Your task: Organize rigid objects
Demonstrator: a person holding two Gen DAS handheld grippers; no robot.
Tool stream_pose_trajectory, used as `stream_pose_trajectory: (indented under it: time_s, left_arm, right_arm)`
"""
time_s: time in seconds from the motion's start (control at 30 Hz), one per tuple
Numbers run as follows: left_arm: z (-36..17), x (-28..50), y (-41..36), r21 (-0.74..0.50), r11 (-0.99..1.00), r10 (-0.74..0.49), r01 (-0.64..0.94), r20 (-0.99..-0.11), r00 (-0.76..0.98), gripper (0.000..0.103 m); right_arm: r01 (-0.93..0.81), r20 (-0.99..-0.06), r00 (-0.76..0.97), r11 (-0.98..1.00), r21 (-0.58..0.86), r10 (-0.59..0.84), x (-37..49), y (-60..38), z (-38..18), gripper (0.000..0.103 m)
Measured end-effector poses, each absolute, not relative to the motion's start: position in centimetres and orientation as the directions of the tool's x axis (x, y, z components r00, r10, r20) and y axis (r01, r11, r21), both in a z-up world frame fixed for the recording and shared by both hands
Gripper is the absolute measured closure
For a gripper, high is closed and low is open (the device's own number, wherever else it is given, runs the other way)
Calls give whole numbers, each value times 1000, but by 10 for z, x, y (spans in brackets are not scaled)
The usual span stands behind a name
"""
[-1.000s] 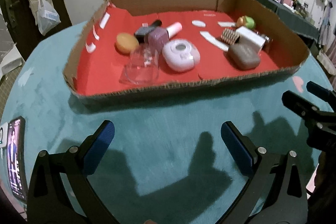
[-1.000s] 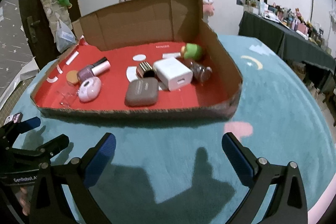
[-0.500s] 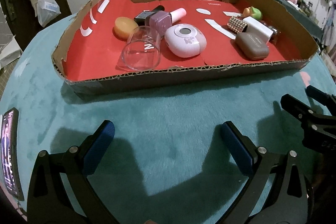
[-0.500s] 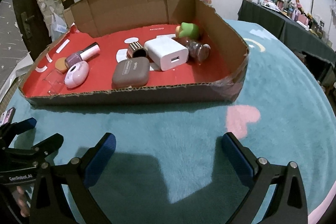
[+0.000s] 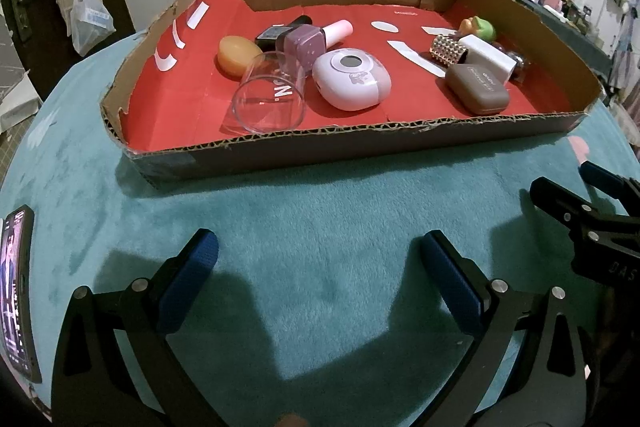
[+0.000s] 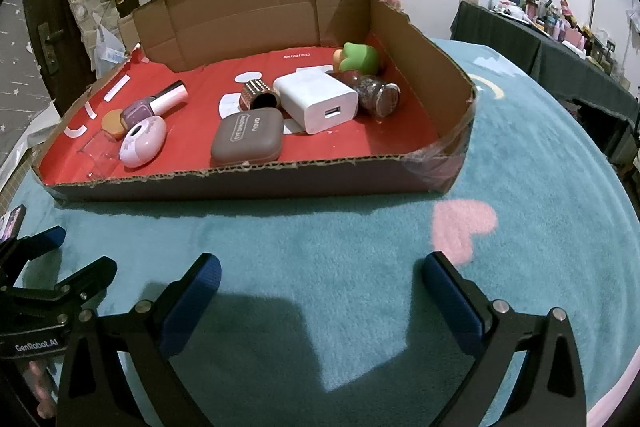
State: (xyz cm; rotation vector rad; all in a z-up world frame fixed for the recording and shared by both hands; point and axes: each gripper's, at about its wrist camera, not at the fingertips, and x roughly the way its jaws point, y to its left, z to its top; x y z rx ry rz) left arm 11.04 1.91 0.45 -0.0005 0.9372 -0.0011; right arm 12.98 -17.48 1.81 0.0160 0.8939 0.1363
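The left gripper (image 5: 316, 267) hangs over the teal-covered bench (image 5: 328, 211) with its blue-padded fingers spread wide and nothing between them; the right gripper (image 6: 320, 287) is likewise spread and empty. Ahead of both sits the cardboard tray (image 5: 360, 151) with its red floor. Only the left wrist view shows the phone (image 5: 16, 287) lying at the far left of the bench, and it shows the clear cup (image 5: 268, 93) plainly: it lies on its side just past the tray's near wall, ahead and slightly left of the left gripper, its open mouth turned toward the gripper and its long axis running away. Behind it lie the orange disc (image 5: 238, 55), the purple nail polish bottle (image 5: 316, 39) with its pink cap pointing away to the right, and the lilac oval case (image 5: 352, 79). The right wrist view shows better the brown case (image 6: 248, 139) straight ahead, the white charger (image 6: 318, 101) with its USB port facing the gripper, the studded tube (image 6: 256, 95), a glitter jar (image 6: 376, 93) lying on its side, and the green toy (image 6: 358, 57) in the far right corner.
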Motion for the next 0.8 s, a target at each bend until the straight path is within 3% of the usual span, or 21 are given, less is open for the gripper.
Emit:
stream_pose_trajectory:
  time_s: [0.8]
  left_arm:
    - [5, 110, 20, -4, 1000, -6, 5, -802, 598, 0]
  right_arm:
    - [-111, -778, 618, 992, 59, 115, 130, -173, 18, 0]
